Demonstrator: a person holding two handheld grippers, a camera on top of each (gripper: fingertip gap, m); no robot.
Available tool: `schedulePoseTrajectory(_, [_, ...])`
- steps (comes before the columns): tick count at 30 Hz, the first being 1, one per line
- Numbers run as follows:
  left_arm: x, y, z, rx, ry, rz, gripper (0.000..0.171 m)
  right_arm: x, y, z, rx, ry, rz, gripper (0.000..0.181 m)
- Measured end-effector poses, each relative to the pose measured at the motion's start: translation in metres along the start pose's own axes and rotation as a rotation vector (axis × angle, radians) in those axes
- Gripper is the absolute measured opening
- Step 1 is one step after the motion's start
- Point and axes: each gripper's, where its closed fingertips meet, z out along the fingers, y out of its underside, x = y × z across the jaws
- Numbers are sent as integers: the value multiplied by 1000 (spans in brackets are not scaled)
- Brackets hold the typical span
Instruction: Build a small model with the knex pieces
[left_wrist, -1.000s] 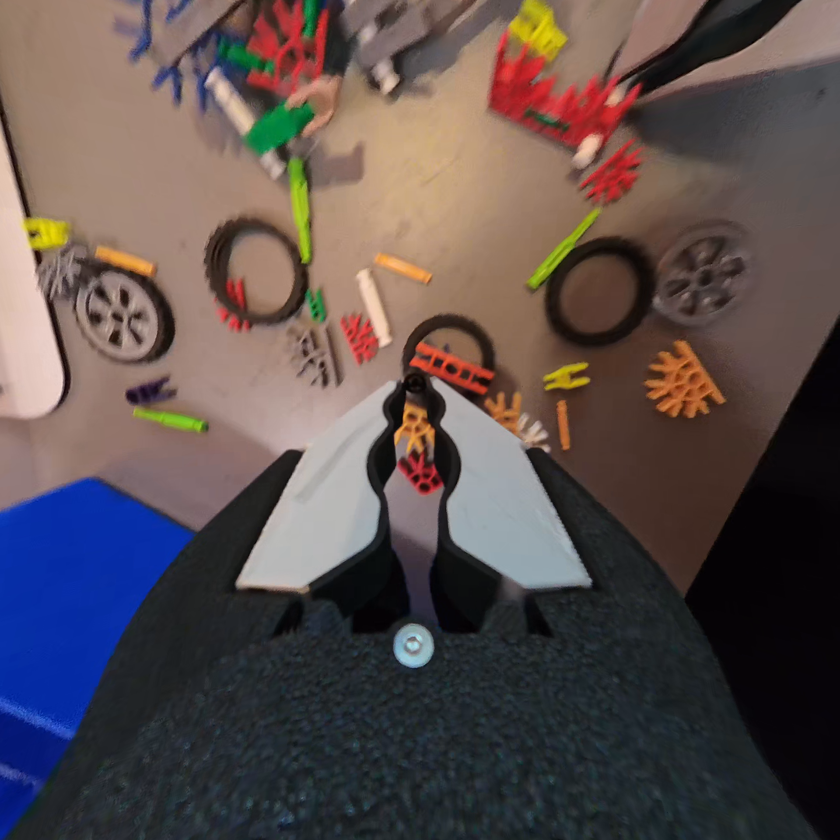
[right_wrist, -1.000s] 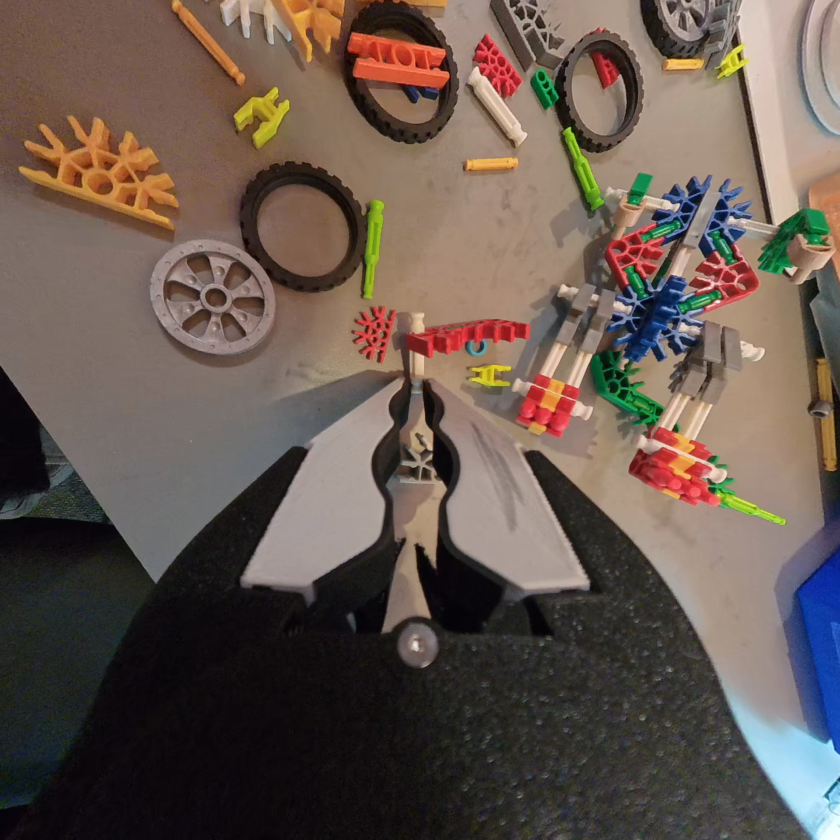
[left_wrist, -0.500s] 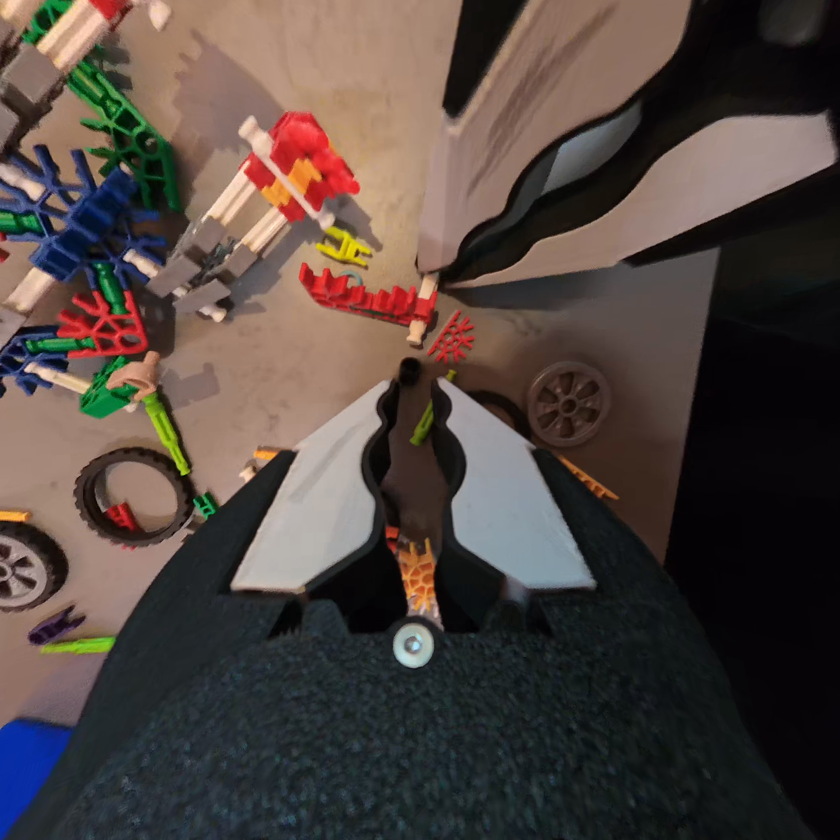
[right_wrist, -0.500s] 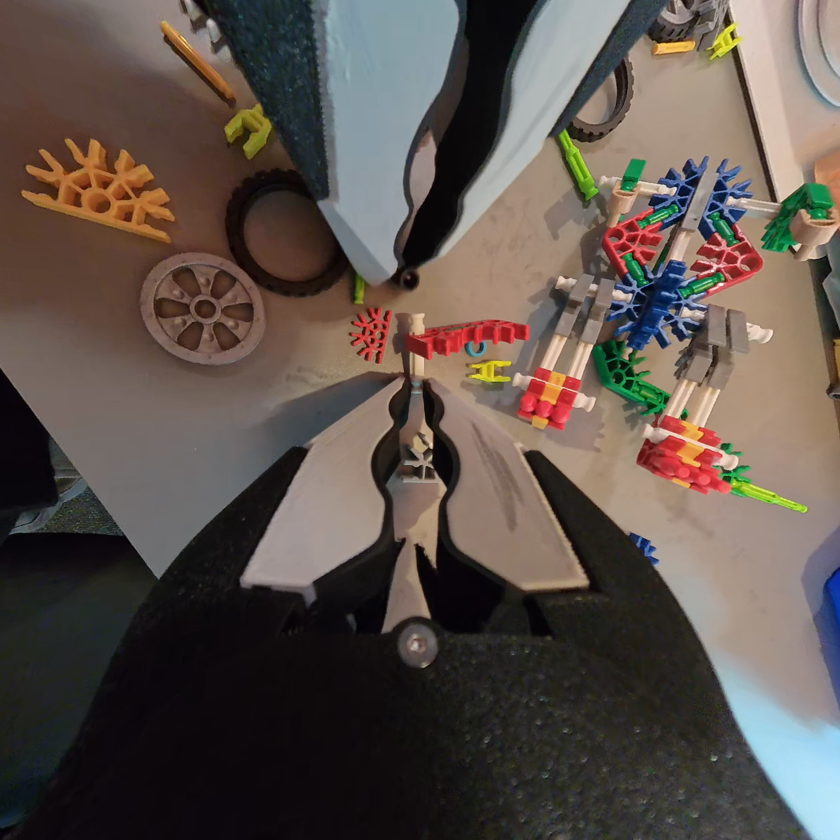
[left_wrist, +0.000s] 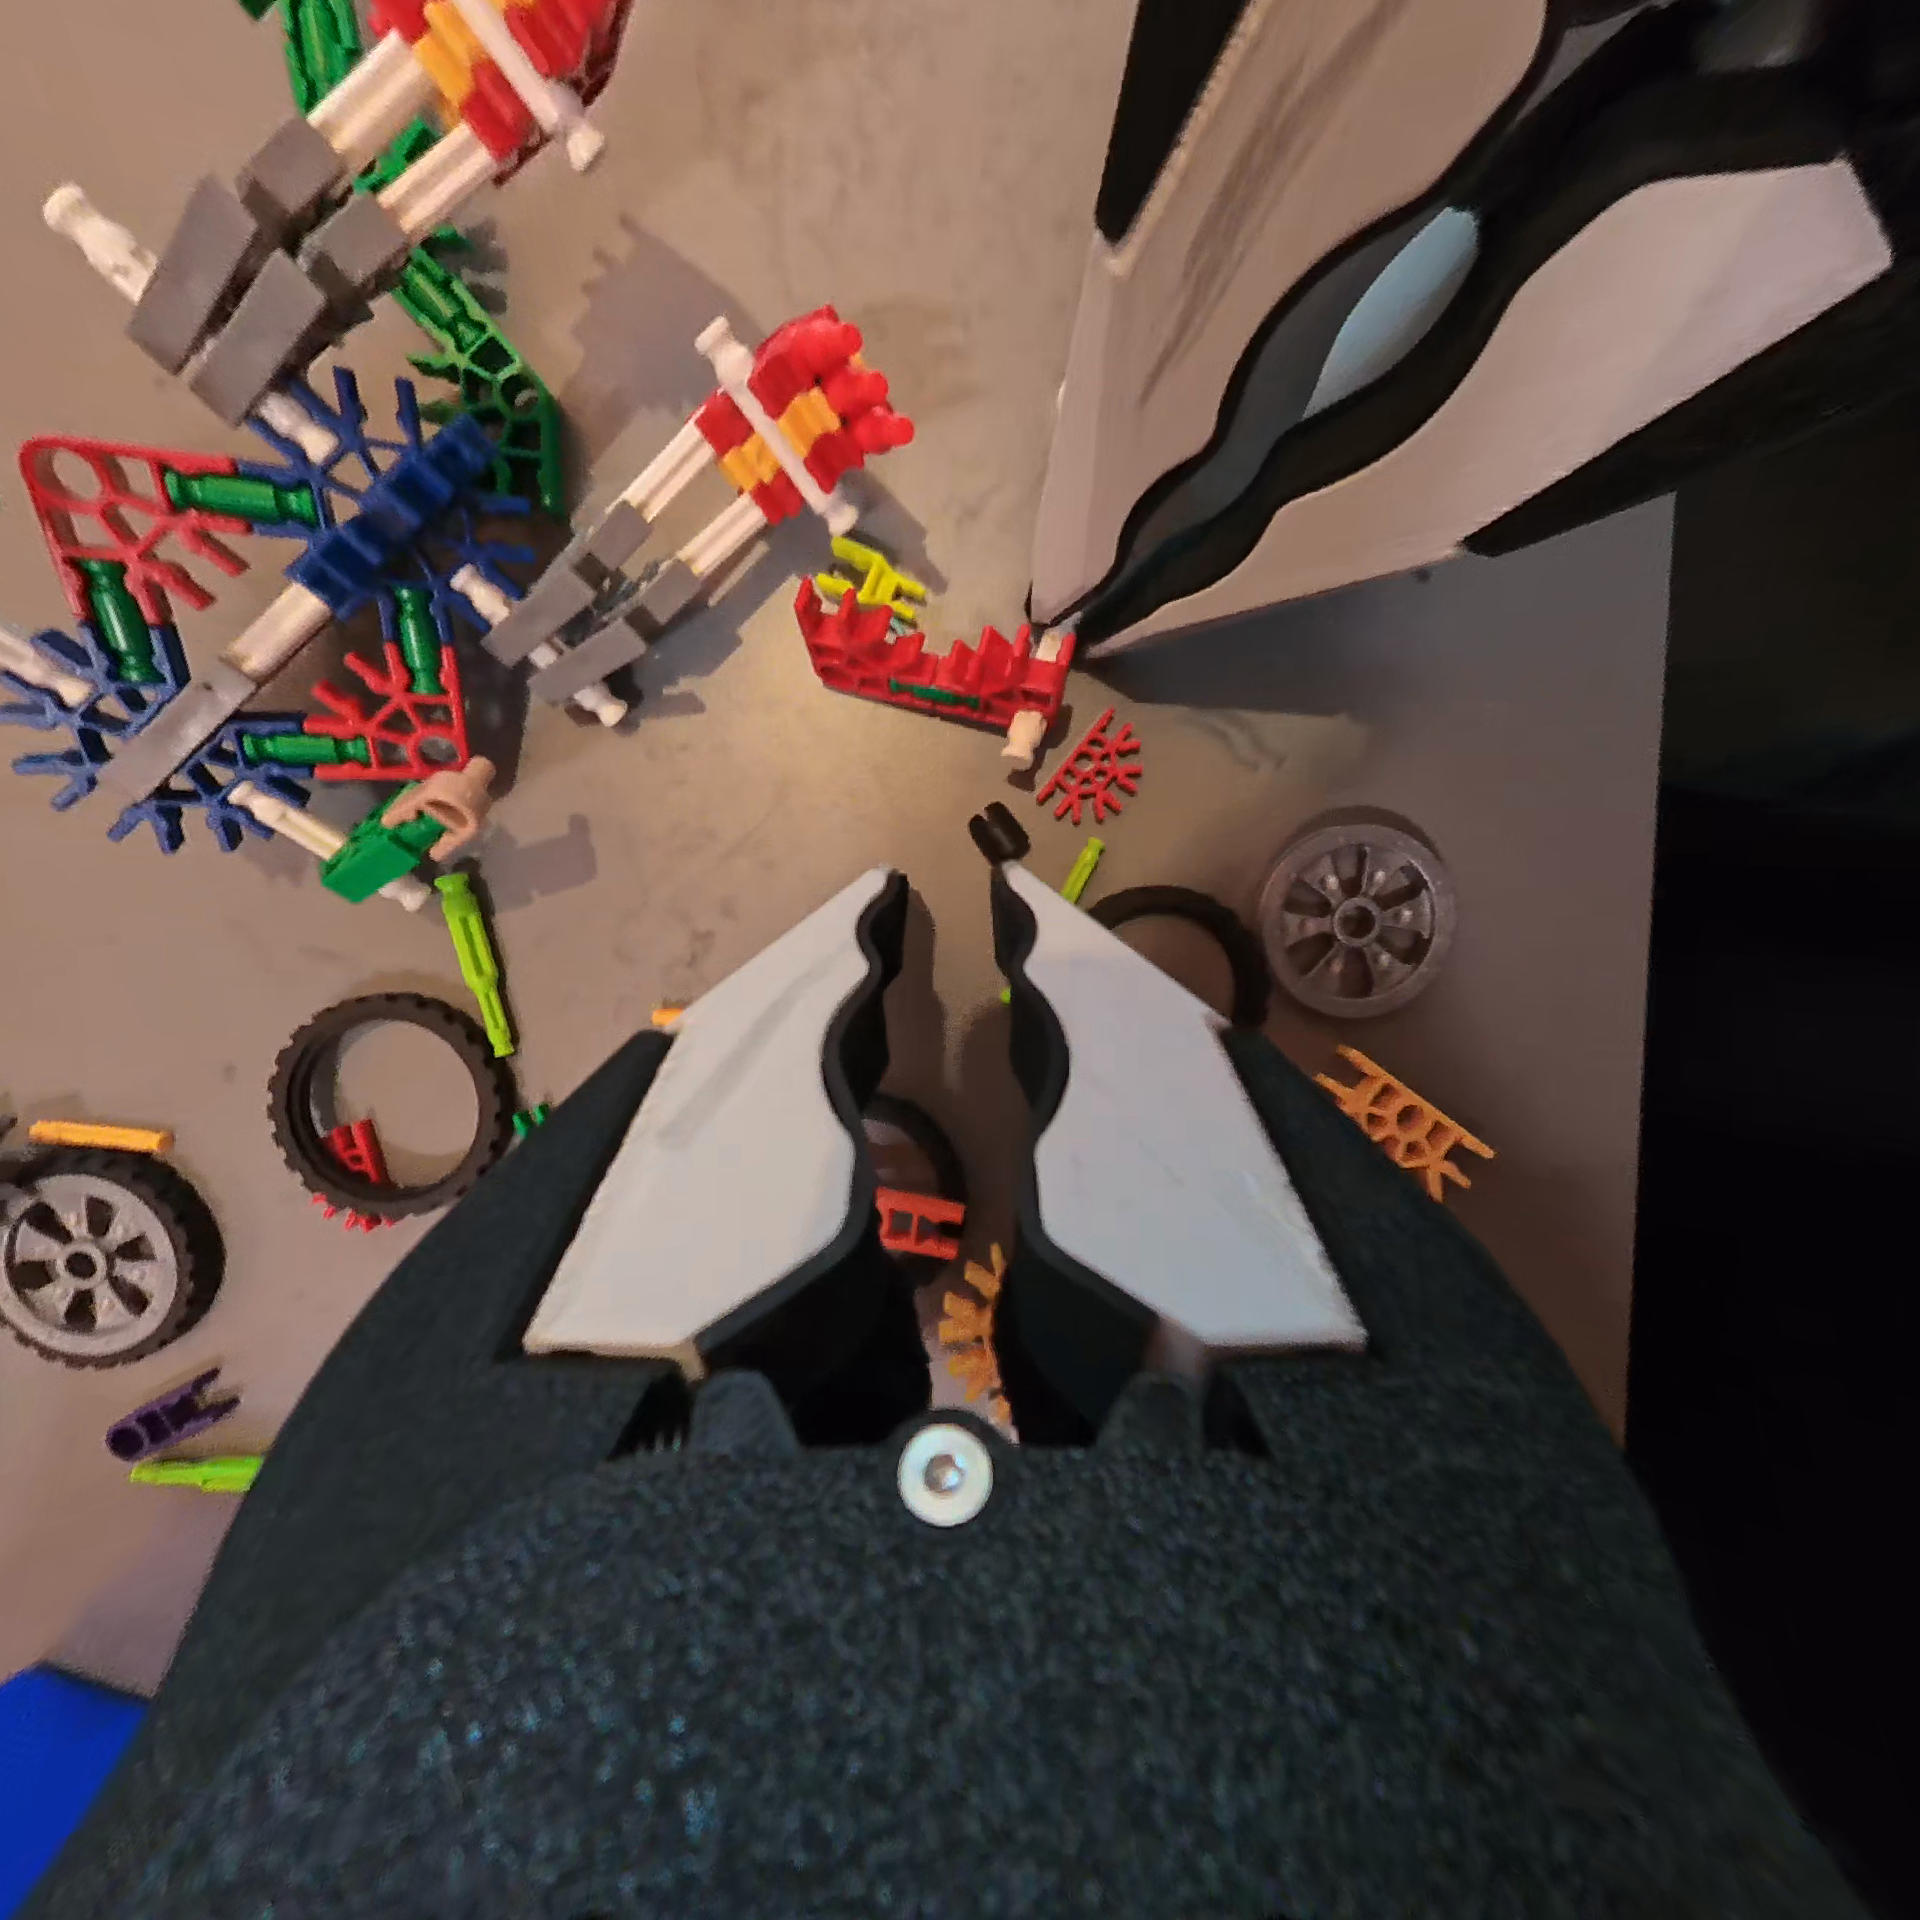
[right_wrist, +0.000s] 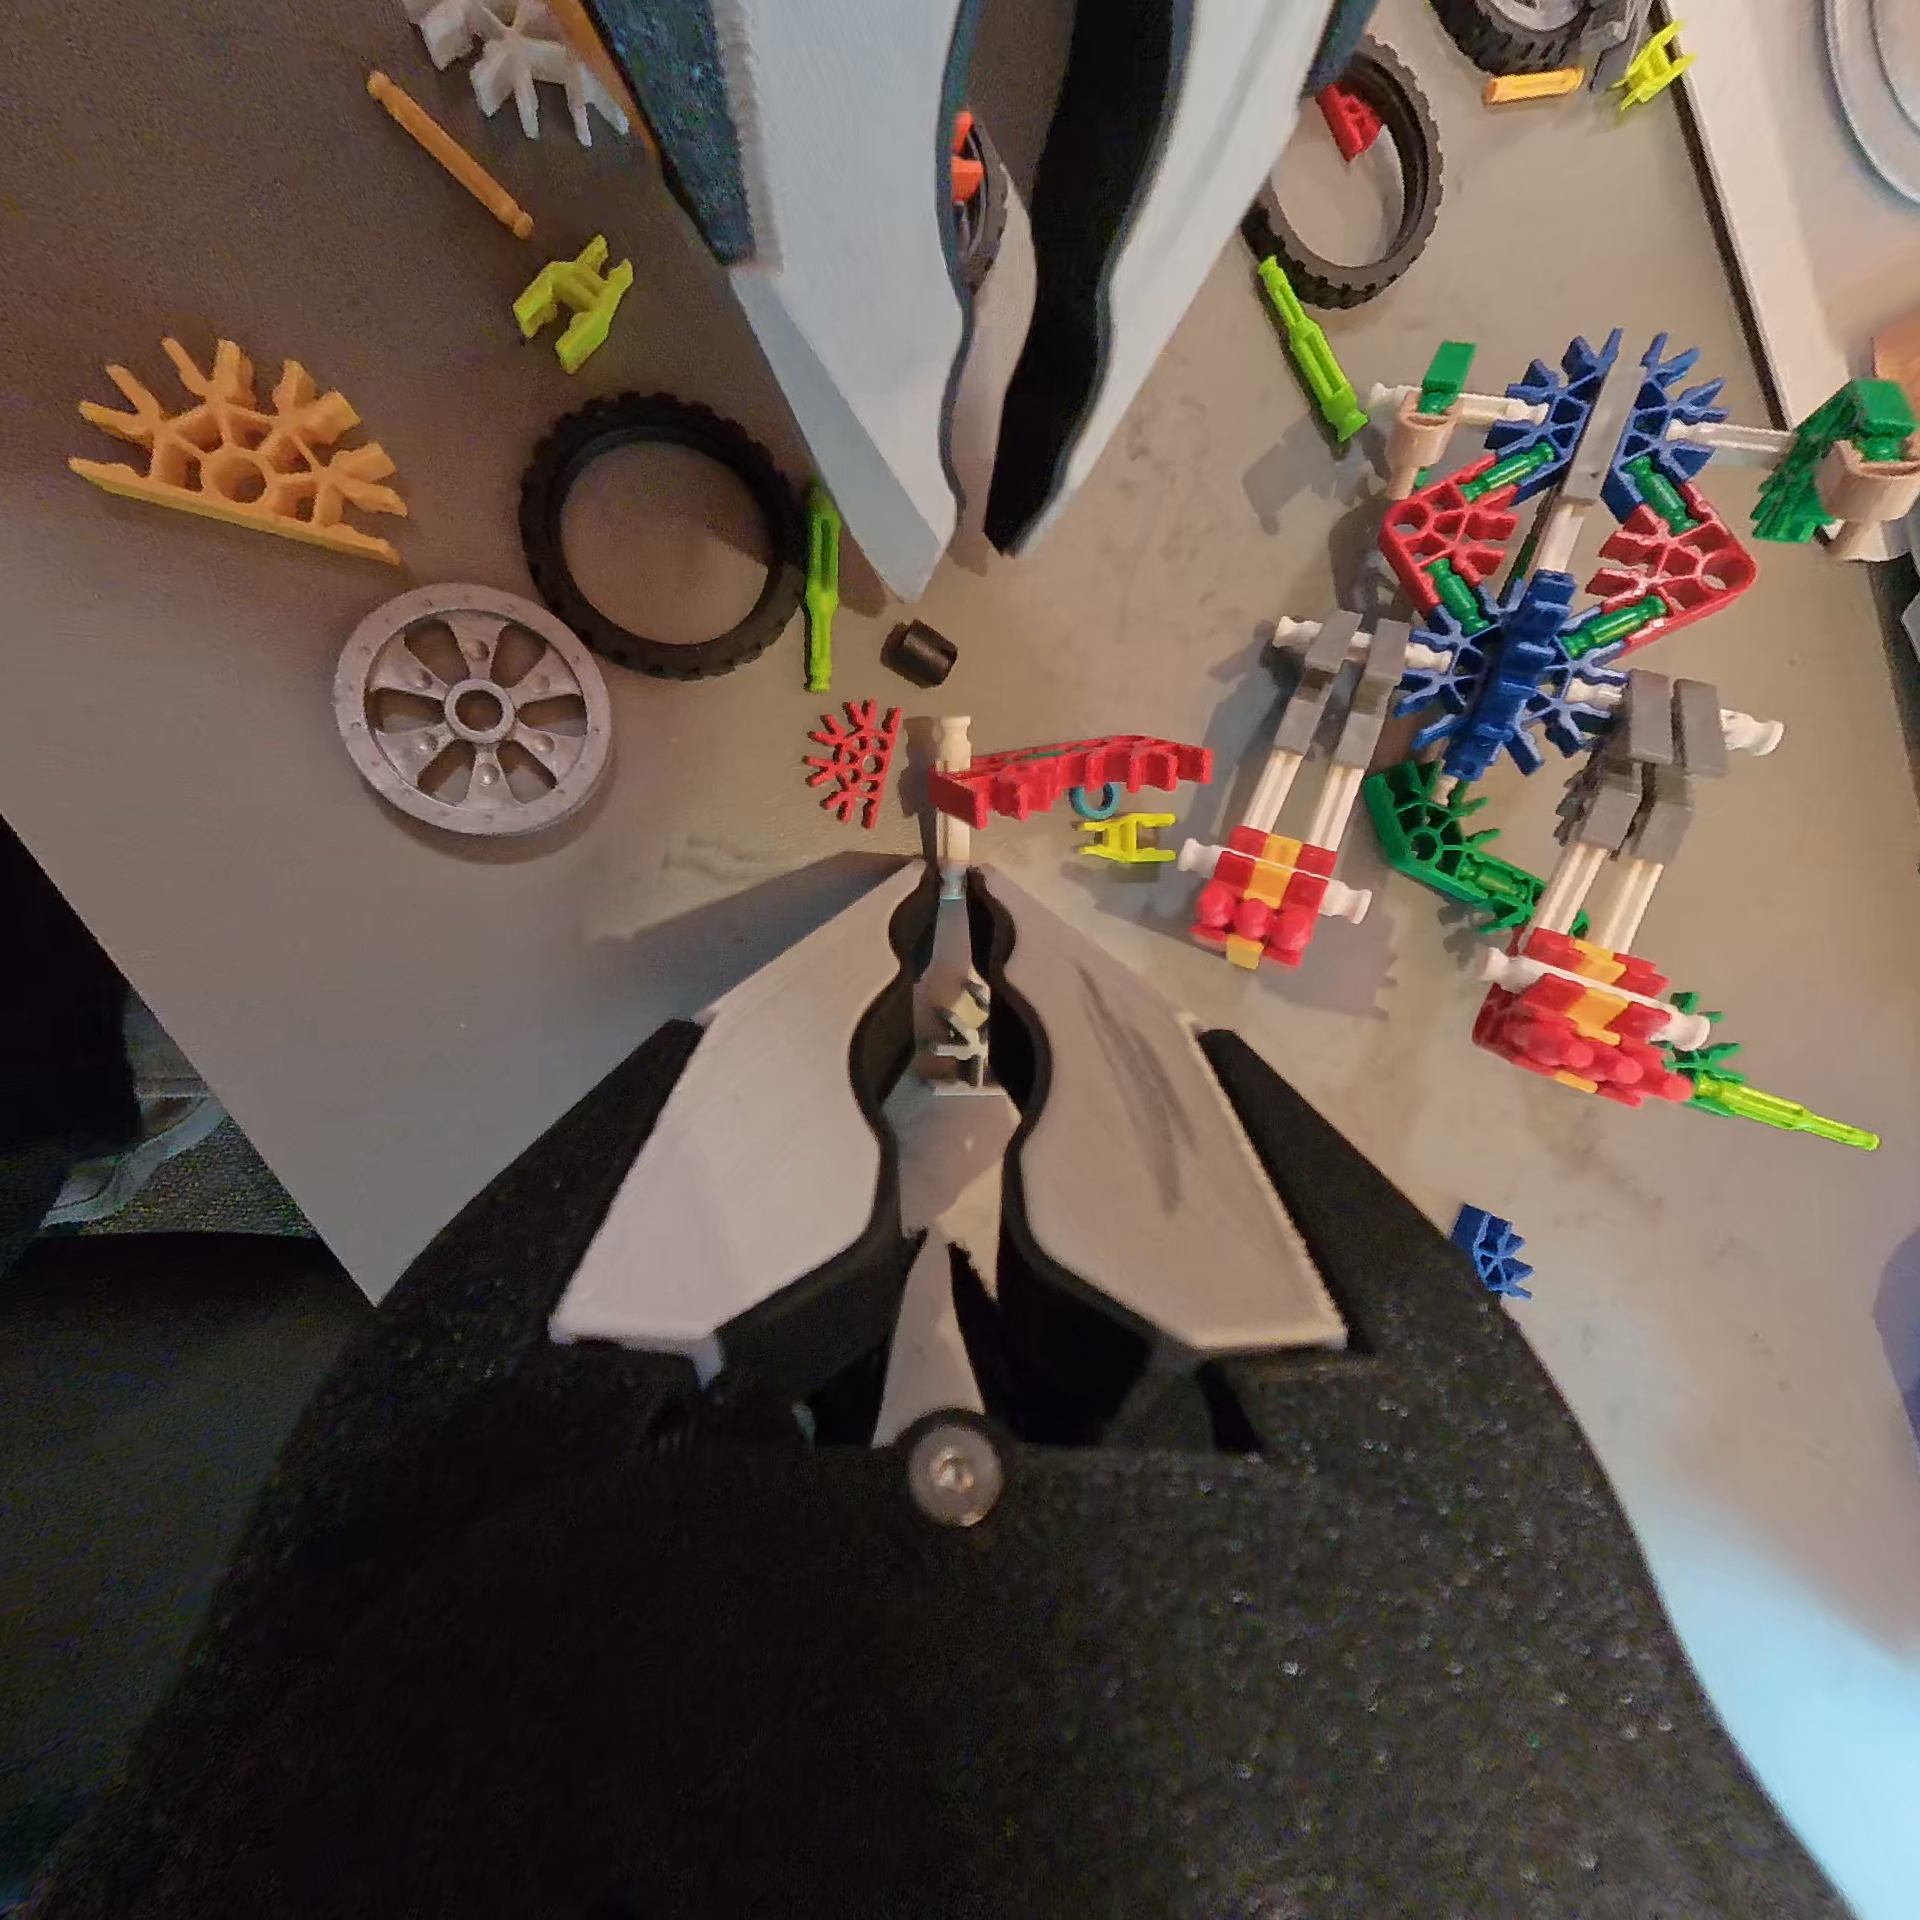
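Note:
My right gripper (right_wrist: 948, 881) is shut on the near end of a white rod (right_wrist: 951, 740) that carries a red toothed connector (right_wrist: 1070, 774), low over the grey table (right_wrist: 312, 883). It also shows at the top right of the left wrist view (left_wrist: 1060, 623). My left gripper (left_wrist: 948, 883) is open and empty, pointing at that rod from the opposite side. A small black cylinder (left_wrist: 995, 831) lies on the table just beyond its right fingertip. In the right wrist view the left gripper (right_wrist: 961, 561) hangs above the cylinder (right_wrist: 920, 652).
A colourful built model (right_wrist: 1538, 644) lies to the right of the rod. A red fan connector (right_wrist: 857, 764), lime rod (right_wrist: 821, 592), black tyre (right_wrist: 655, 551), grey wheel hub (right_wrist: 473, 712) and orange connector (right_wrist: 244, 468) lie to the left. The table edge runs close behind the hub. Tip to tip, the grippers are about 5 cm apart.
My left gripper swung across the table toward the right gripper with the black cylinder in its tips, then opened; the cylinder now lies on the table. The right gripper stayed put.

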Motion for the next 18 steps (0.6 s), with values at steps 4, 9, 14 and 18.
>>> schedulePoseTrajectory(4, [5, 0, 3, 6, 40, 11, 14, 0, 0, 0, -4, -2, -1, 5])
schedulePoseTrajectory(9, [15, -1, 3, 16, 108, 7, 12, 0, 0, 0, 2, 0, 11, 5])
schedulePoseTrajectory(14, [26, -6, 8, 39, 132, 12, 12, -1, 1, -1, 6, -2, 20, 5])
schedulePoseTrajectory(18, [27, -9, 3, 85, 159, -3, 12, -3, 3, -3, 6, -8, 23, 5])
